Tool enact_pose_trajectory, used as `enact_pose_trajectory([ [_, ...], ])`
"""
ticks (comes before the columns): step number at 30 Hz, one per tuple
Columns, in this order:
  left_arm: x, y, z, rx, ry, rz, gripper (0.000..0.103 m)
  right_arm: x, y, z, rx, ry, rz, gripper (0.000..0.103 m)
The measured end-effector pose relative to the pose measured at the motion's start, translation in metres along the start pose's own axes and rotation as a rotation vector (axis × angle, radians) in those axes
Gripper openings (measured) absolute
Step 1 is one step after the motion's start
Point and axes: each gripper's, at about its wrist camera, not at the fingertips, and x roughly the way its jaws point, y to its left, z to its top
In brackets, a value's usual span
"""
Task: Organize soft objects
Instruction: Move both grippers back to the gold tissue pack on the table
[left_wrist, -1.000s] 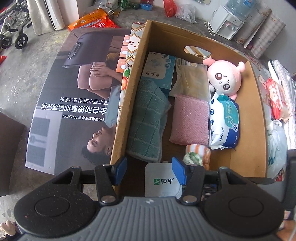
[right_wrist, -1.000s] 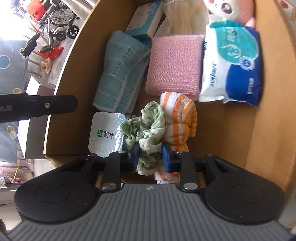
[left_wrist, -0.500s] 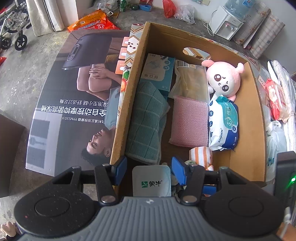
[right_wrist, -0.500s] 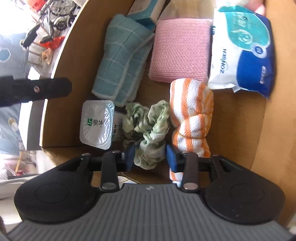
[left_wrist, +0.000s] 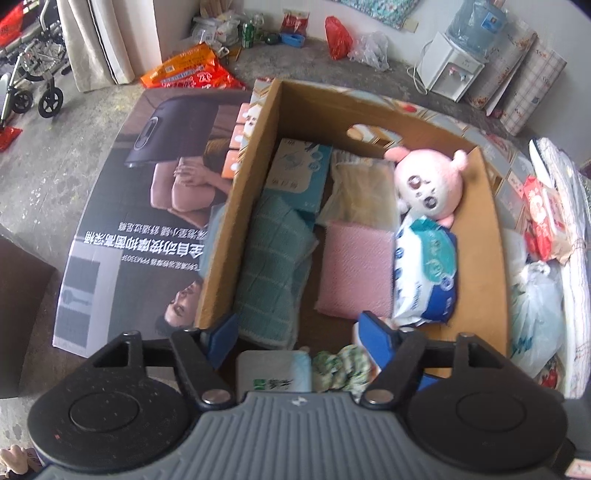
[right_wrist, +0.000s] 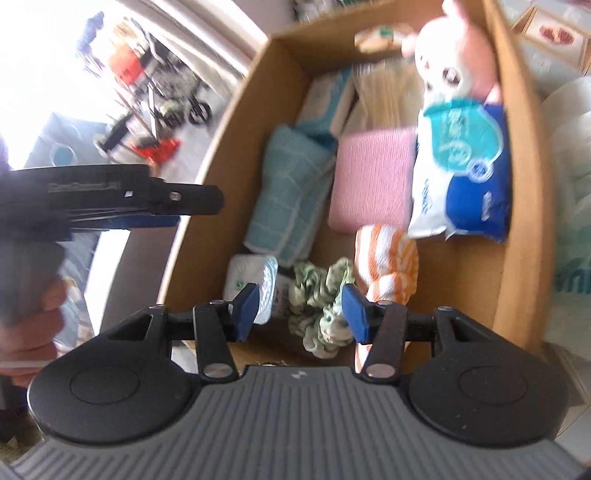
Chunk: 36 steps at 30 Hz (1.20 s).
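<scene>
The green scrunchie (right_wrist: 321, 299) lies in the cardboard box (right_wrist: 524, 206), touching the orange striped cloth (right_wrist: 388, 258). Right hand-held gripper (right_wrist: 301, 308) jaws are opening around it, seemingly clear; left hand-held gripper (left_wrist: 295, 332) is opening, empty.

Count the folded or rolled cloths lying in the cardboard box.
3: a teal checked cloth along the left wall, a pink cloth mid-box, and an orange-striped rolled cloth nearer the camera. Others may lie hidden underneath.
</scene>
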Motion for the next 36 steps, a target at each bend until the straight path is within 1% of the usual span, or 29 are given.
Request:
enact_pose_trajectory([
  [2, -0.003, -0.013, 0.003, -0.009, -0.020, -0.010, 0.082, -0.018, -0.011, -0.001, 0.006, -0.043, 0.033, 0.050],
  [4, -0.005, -0.031, 0.006, -0.020, -0.040, -0.036, 0.085, -0.036, -0.024, -0.001, 0.022, -0.080, 0.050, 0.051],
  [6, -0.004, -0.055, 0.008, -0.018, -0.049, -0.069, 0.087, -0.059, -0.037, -0.001, 0.027, -0.120, 0.055, 0.051],
  [9, 0.001, -0.102, 0.012, 0.005, -0.040, -0.108, 0.087, -0.101, -0.065, -0.002, 0.035, -0.184, 0.038, 0.053],
  [12, 0.003, -0.156, 0.015, 0.039, -0.055, -0.151, 0.087, -0.144, -0.103, 0.000, 0.057, -0.239, -0.007, 0.053],
  [16, 0.015, -0.227, 0.018, 0.065, -0.066, -0.215, 0.087, -0.196, -0.164, 0.004, 0.086, -0.306, -0.123, 0.054],
  [19, 0.031, -0.277, 0.023, 0.075, -0.062, -0.249, 0.086, -0.222, -0.214, 0.007, 0.116, -0.335, -0.213, 0.054],
  [21, 0.043, -0.306, 0.026, 0.080, -0.072, -0.269, 0.083, -0.228, -0.247, 0.010, 0.135, -0.331, -0.260, 0.054],
  [22, 0.051, -0.320, 0.028, 0.082, -0.062, -0.281, 0.083, -0.227, -0.262, 0.012, 0.143, -0.323, -0.276, 0.054],
  [24, 0.069, -0.346, 0.031, 0.083, -0.019, -0.311, 0.077, -0.220, -0.289, 0.016, 0.160, -0.295, -0.295, 0.054],
  [26, 0.092, -0.368, 0.037, 0.081, 0.049, -0.311, 0.073, -0.207, -0.308, 0.019, 0.169, -0.264, -0.295, 0.054],
  [27, 0.104, -0.379, 0.039, 0.086, 0.083, -0.288, 0.066, -0.200, -0.317, 0.021, 0.177, -0.249, -0.301, 0.054],
  [28, 0.115, -0.388, 0.040, 0.089, 0.106, -0.260, 0.062, -0.193, -0.323, 0.024, 0.181, -0.235, -0.300, 0.054],
  [29, 0.123, -0.395, 0.041, 0.102, 0.118, -0.251, 0.060, -0.184, -0.328, 0.027, 0.184, -0.222, -0.299, 0.054],
  [33, 0.156, -0.426, 0.048, 0.169, 0.198, -0.216, 0.060, -0.166, -0.340, 0.031, 0.191, -0.204, -0.278, 0.054],
  [36, 0.182, -0.441, 0.049, 0.197, 0.274, -0.163, 0.060, -0.155, -0.343, 0.036, 0.181, -0.185, -0.258, 0.054],
])
